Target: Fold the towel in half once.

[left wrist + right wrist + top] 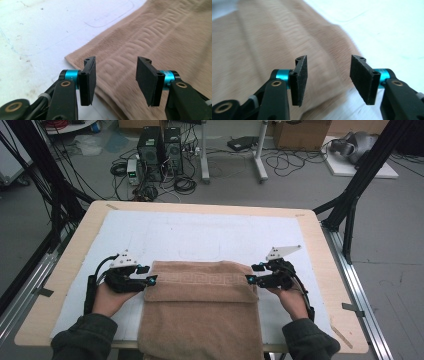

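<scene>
A tan towel (200,310) with a woven key-pattern band lies folded on the white mat (200,232), its near part hanging over the table's front edge. My left gripper (148,274) sits at the towel's far left corner, jaws apart, nothing pinched. In the left gripper view the towel (150,37) lies flat under and beyond my left gripper (116,80). My right gripper (254,273) is at the far right corner, also open. In the right gripper view the towel's corner (287,45) lies below my right gripper (328,80), not clamped by the pads.
The mat covers a light wooden table (320,245) with black frame posts at both sides. Beyond the far edge, on the floor, stand computer towers (160,152), tangled cables and a desk leg (260,155). A faint outline is drawn on the mat (110,20).
</scene>
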A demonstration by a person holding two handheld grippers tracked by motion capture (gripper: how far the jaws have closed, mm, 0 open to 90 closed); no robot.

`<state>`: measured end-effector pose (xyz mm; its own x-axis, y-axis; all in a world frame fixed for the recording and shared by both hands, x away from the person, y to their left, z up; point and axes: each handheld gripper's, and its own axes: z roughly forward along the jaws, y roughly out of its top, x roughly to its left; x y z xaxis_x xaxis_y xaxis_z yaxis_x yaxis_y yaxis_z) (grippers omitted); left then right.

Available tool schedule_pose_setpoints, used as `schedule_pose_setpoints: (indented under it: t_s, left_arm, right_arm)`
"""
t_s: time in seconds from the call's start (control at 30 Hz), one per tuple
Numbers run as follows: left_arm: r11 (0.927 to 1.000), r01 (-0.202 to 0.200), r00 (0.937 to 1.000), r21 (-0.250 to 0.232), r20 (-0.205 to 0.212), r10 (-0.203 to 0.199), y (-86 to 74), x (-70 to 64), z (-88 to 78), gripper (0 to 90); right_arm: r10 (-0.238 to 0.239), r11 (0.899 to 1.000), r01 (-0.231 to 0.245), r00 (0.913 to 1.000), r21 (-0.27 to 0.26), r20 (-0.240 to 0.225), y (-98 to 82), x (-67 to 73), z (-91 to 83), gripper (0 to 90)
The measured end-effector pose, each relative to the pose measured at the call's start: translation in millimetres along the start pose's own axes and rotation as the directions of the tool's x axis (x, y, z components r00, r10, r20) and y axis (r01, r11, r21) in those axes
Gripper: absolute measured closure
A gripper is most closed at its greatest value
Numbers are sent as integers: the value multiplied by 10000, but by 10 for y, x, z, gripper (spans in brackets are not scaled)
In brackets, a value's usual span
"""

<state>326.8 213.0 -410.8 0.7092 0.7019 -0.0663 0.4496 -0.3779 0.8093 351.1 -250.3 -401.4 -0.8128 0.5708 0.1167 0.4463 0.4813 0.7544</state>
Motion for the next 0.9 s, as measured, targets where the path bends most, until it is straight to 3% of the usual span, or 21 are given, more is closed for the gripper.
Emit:
schedule_pose_setpoints:
  t_s: [0.07, 0.13, 0.17, 0.3, 0.4, 0.5, 0.57, 0.63, 0.73, 0.83, 0.9]
  left_arm:
    - [9997, 261, 9995, -28, -187, -261, 0, 58, 95, 503]
    - [9994, 323, 9982, 123, -507, -317, -4, 109, 187, 499]
    - [9986, 494, 9978, 201, -444, -485, -10, 140, 232, 504]
    - [9899, 991, 9951, 1017, -114, -985, -84, 232, 406, 560]
    - [9933, 691, 9972, 929, -363, -660, -77, 207, 412, 637]
    - [9932, 699, 9973, 934, -282, -676, -64, 188, 421, 742]
    - [9936, 549, 9984, 989, -209, -531, -55, 178, 414, 809]
    - [9944, 347, 9983, 997, -507, -297, -43, 159, 384, 846]
    - [9987, 360, 9982, 359, -494, -342, -13, 156, 279, 856]
    - [9995, 221, 9988, 245, -451, -210, 19, 150, 202, 861]
    - [9995, 326, 9985, -14, -439, -326, 28, 145, 152, 861]
  right_arm:
    - [84, 9998, -91, 9993, 202, 357, 40, -59, 121, 414]
    - [208, 9991, -222, 9991, 358, 379, 36, -104, 229, 413]
    - [482, 9972, -492, 9986, 560, 194, 19, -141, 301, 411]
    - [778, 9898, -784, 9969, 1194, 97, -41, -229, 468, 442]
    - [656, 9918, -648, 9978, 1098, -43, -42, -235, 474, 606]
    - [326, 9920, -287, 9990, 1233, -301, -22, -213, 500, 786]
    - [223, 9917, -174, 9991, 1276, -365, -4, -201, 506, 812]
    - [201, 9936, -166, 9993, 1121, -300, 13, -187, 472, 817]
    - [-44, 9961, 68, 9996, 884, -273, 43, -161, 383, 821]
    - [-118, 9980, 137, 9995, 625, -305, 91, -129, 292, 821]
    - [-208, 9983, 226, 9992, 544, -330, 134, -110, 243, 820]
